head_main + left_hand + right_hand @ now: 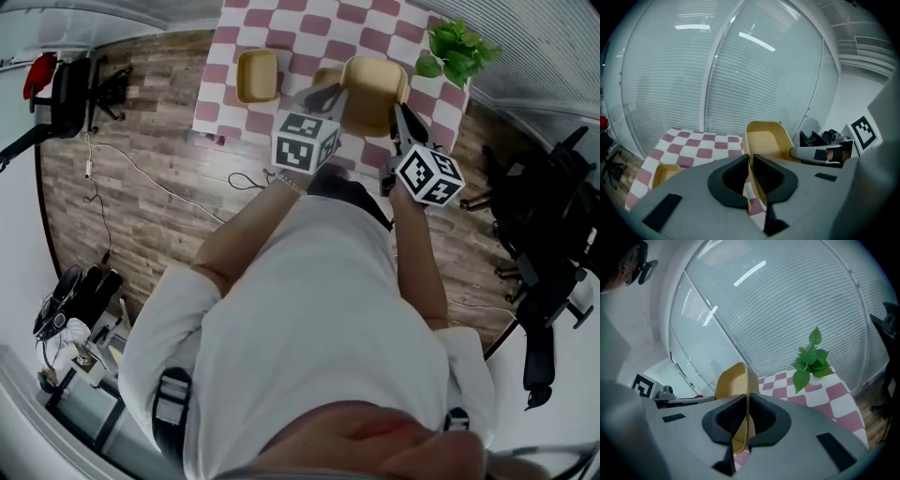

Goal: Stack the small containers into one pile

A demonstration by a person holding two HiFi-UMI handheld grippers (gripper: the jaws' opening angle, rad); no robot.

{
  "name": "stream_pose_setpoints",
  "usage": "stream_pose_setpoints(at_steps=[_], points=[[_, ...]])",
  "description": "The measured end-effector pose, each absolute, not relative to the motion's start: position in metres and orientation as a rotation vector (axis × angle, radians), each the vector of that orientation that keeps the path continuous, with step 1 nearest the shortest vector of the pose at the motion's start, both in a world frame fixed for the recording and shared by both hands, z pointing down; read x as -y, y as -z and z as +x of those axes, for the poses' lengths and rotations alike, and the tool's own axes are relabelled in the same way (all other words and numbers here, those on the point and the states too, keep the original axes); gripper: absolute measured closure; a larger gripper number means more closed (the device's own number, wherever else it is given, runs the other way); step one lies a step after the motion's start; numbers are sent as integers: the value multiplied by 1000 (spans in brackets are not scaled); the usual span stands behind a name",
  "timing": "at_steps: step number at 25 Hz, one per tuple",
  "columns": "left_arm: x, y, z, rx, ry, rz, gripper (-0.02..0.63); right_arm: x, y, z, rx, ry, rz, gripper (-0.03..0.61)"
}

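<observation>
A tan container (pixel 375 89) is lifted above the checkered table (pixel 309 23), held at two sides. My left gripper (pixel 330 95) is shut on its left rim, and in the left gripper view the jaws (pixel 751 161) pinch the wall of the container (pixel 765 139). My right gripper (pixel 401 124) is shut on its right rim; the right gripper view shows the jaws (pixel 747 401) closed on the thin wall of the container (pixel 733 380). A second tan container (pixel 257 75) rests on the cloth at the left, and it appears again low on the left (pixel 665 174). A third container (pixel 326 75) peeks out behind the held one.
A green potted plant (pixel 457 49) stands at the table's right corner, seen also in the right gripper view as the plant (pixel 811 359). Window blinds lie behind the table. Black office chairs (pixel 548 234) stand to the right, and cables run across the wooden floor (pixel 141 178) at the left.
</observation>
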State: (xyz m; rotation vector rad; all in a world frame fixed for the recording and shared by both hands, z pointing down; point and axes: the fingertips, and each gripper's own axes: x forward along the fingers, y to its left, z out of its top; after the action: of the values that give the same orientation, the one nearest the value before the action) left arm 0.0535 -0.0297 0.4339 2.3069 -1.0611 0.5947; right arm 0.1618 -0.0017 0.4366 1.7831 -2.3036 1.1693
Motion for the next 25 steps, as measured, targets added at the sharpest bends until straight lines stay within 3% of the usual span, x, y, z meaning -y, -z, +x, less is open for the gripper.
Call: stream_pose_setpoints(at_steps=[8,25], points=[[35,-434,1,1158,-564,2243,557,17,-437,111,2352,-1179,1666,532],[44,-517,-22,1070,-708,2141,558,21,-522,86,2172,-1352,1599,532]])
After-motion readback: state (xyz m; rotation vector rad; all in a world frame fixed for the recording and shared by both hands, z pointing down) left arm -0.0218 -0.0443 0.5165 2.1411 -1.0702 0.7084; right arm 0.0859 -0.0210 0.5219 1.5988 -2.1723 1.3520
